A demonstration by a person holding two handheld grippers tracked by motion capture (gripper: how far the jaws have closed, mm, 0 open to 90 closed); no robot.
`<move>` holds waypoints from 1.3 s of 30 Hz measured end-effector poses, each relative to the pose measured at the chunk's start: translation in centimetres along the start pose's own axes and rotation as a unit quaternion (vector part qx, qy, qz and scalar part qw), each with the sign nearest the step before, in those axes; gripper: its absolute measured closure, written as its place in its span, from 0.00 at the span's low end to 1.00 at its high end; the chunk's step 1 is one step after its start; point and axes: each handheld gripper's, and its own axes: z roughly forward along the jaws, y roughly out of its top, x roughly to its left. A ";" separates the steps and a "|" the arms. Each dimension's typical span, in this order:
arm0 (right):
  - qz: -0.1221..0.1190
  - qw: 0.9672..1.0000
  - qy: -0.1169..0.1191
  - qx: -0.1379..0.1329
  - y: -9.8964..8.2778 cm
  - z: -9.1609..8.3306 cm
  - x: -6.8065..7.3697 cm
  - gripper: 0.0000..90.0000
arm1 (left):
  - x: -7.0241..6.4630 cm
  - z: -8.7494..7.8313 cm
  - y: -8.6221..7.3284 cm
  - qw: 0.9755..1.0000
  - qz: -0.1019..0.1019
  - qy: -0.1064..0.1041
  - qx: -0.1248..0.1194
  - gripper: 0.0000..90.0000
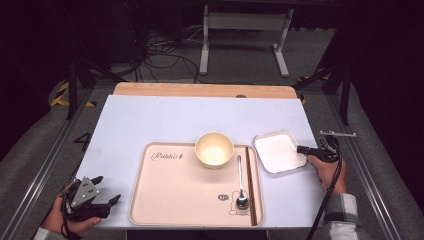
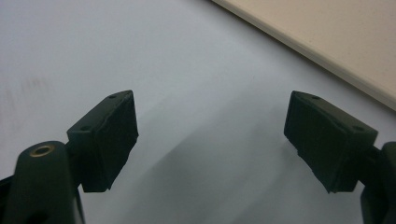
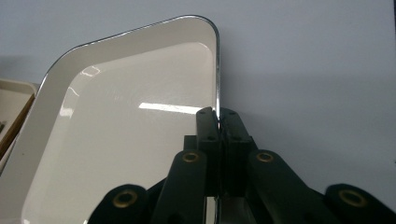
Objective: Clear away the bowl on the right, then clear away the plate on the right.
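Note:
A white square plate (image 1: 277, 151) lies on the table just right of the beige tray (image 1: 170, 192). My right gripper (image 1: 303, 149) is at the plate's right rim, and in the right gripper view the jaws are pressed together on the rim of the plate (image 3: 116, 126), one inside and one outside; my right gripper (image 3: 218, 114) is shut on it. On the tray stand a cream bowl (image 1: 214, 149), a metal spoon (image 1: 241, 182) and brown chopsticks (image 1: 250, 185). My left gripper (image 1: 107, 191) rests near the table's front left corner, left of the tray, its jaws (image 2: 210, 135) wide apart over bare table.
The pale blue table top (image 1: 165, 117) ends in a wooden strip (image 1: 200, 90) at the far side. A metal frame rail runs along each side of the table. A white stand and cables sit on the floor beyond. A corner of the tray (image 2: 327, 37) lies ahead of the left gripper.

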 end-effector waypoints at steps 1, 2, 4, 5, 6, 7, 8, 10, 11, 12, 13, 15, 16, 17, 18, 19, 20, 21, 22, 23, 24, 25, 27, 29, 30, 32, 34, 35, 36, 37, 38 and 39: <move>0.002 1.000 0.000 -0.001 0.0 0.0 0.0 0.98 | 0.0 0.0 0.0 1.000 0.000 -0.001 0.000 0.20; 0.004 1.000 0.001 -0.003 0.0 0.0 0.0 0.99 | 0.0 0.0 0.0 1.000 0.000 0.000 0.000 0.20; 0.008 1.000 0.004 -0.005 -0.1 -0.1 -0.1 0.99 | 0.0 0.0 0.0 1.000 -0.001 0.000 0.000 0.20; 0.005 1.000 0.001 -0.005 -0.1 -0.1 -0.1 0.99 | 0.0 0.0 0.0 1.000 -0.002 0.000 -0.001 0.20; 0.005 1.000 -0.003 -0.008 -0.1 -0.2 -0.1 0.99 | 0.0 0.0 0.0 1.000 -0.001 -0.001 0.000 0.20; 0.008 1.000 -0.002 -0.014 -0.1 -0.4 -0.2 0.99 | 0.1 0.0 0.0 1.000 -0.002 -0.001 -0.001 0.20; 0.010 1.000 -0.004 -0.022 -0.2 -0.7 -0.3 0.99 | 0.1 0.1 0.0 1.000 -0.001 -0.001 -0.002 0.20; 0.012 0.999 -0.007 -0.032 -0.2 -1.0 -0.5 0.99 | 0.1 0.1 0.1 1.000 -0.001 0.000 -0.001 0.20; 0.013 0.999 -0.013 -0.040 -0.2 -1.3 -0.6 0.99 | 0.1 0.1 0.1 1.000 -0.002 0.000 -0.001 0.20; 0.015 0.998 -0.024 -0.050 -0.2 -1.7 -0.8 0.99 | 0.2 0.1 0.1 1.000 -0.003 0.001 -0.001 0.20; 0.016 0.998 -0.026 -0.055 -0.2 -1.8 -0.9 0.99 | 0.2 0.1 0.1 1.000 -0.001 0.000 -0.002 0.20; 0.019 0.996 -0.029 -0.078 -0.2 -2.3 -1.1 0.99 | 0.2 0.0 0.1 1.000 -0.006 0.000 -0.007 0.20; 0.022 0.995 -0.029 -0.090 -0.2 -2.7 -1.0 0.99 | 0.3 0.0 0.0 1.000 -0.007 -0.002 -0.008 0.20; 0.022 0.994 -0.031 -0.098 -0.1 -3.0 -1.0 0.99 | 0.3 0.0 0.0 1.000 -0.007 -0.001 -0.007 0.20; 0.021 0.994 -0.030 -0.105 -0.1 -3.2 -0.9 0.99 | 0.3 -0.1 0.0 1.000 -0.007 0.001 -0.010 0.20; 0.022 0.993 -0.032 -0.112 -0.1 -3.4 -0.8 0.99 | 0.3 -0.1 0.0 1.000 -0.009 0.001 -0.012 0.20; 0.020 0.992 -0.034 -0.119 0.0 -3.5 -0.8 0.99 | 0.4 -0.1 0.0 1.000 -0.009 0.000 -0.013 0.20; 0.020 0.991 -0.034 -0.127 0.0 -3.8 -0.7 0.99 | 0.4 -0.1 0.0 1.000 -0.009 0.001 -0.013 0.20; 0.020 0.991 -0.033 -0.132 0.0 -3.9 -0.7 0.99 | 0.4 -0.1 0.0 1.000 -0.009 0.001 -0.013 0.20; 0.019 0.990 -0.035 -0.137 0.0 -4.0 -0.6 0.99 | 0.4 -0.2 0.0 1.000 -0.008 0.002 -0.013 0.20; 0.020 0.989 -0.034 -0.140 0.0 -4.1 -0.7 0.99 | 0.4 -0.2 0.0 1.000 -0.009 0.003 -0.013 0.20; 0.021 0.989 -0.034 -0.143 0.0 -4.2 -0.7 0.99 | 0.4 -0.1 0.0 1.000 -0.009 0.002 -0.013 0.20; 0.022 0.989 -0.034 -0.146 0.0 -4.2 -0.7 0.99 | 0.4 -0.1 0.0 1.000 -0.010 0.002 -0.013 0.20; 0.021 0.988 -0.032 -0.149 0.0 -4.3 -0.7 0.99 | 0.4 -0.1 0.0 1.000 -0.010 0.001 -0.013 0.20; 0.020 0.988 -0.031 -0.152 0.0 -4.3 -0.7 0.99 | 0.4 -0.2 0.0 1.000 -0.009 0.001 -0.013 0.20; 0.022 0.987 -0.027 -0.155 0.0 -4.4 -0.6 0.99 | 0.4 -0.2 0.0 1.000 -0.009 0.002 -0.013 0.20; 0.021 0.987 -0.027 -0.157 0.0 -4.4 -0.6 0.99 | 0.4 -0.2 0.0 1.000 -0.009 0.001 -0.013 0.20; 0.020 0.987 -0.027 -0.159 0.0 -4.5 -0.6 0.99 | 0.4 -0.2 0.0 1.000 -0.010 0.001 -0.014 0.20; 0.022 0.986 -0.027 -0.161 0.0 -4.5 -0.5 0.99 | 0.4 -0.2 0.0 1.000 -0.009 0.002 -0.015 0.20; 0.022 0.986 -0.027 -0.163 0.0 -4.6 -0.5 0.99 | 0.4 -0.2 0.0 1.000 -0.010 0.001 -0.016 0.20; 0.021 0.986 -0.024 -0.165 0.0 -4.6 -0.4 0.99 | 0.4 -0.1 0.1 1.000 -0.010 0.001 -0.014 0.20; 0.018 0.986 -0.022 -0.167 0.0 -4.7 -0.4 0.99 | 0.4 -0.1 0.1 1.000 -0.010 0.001 -0.014 0.20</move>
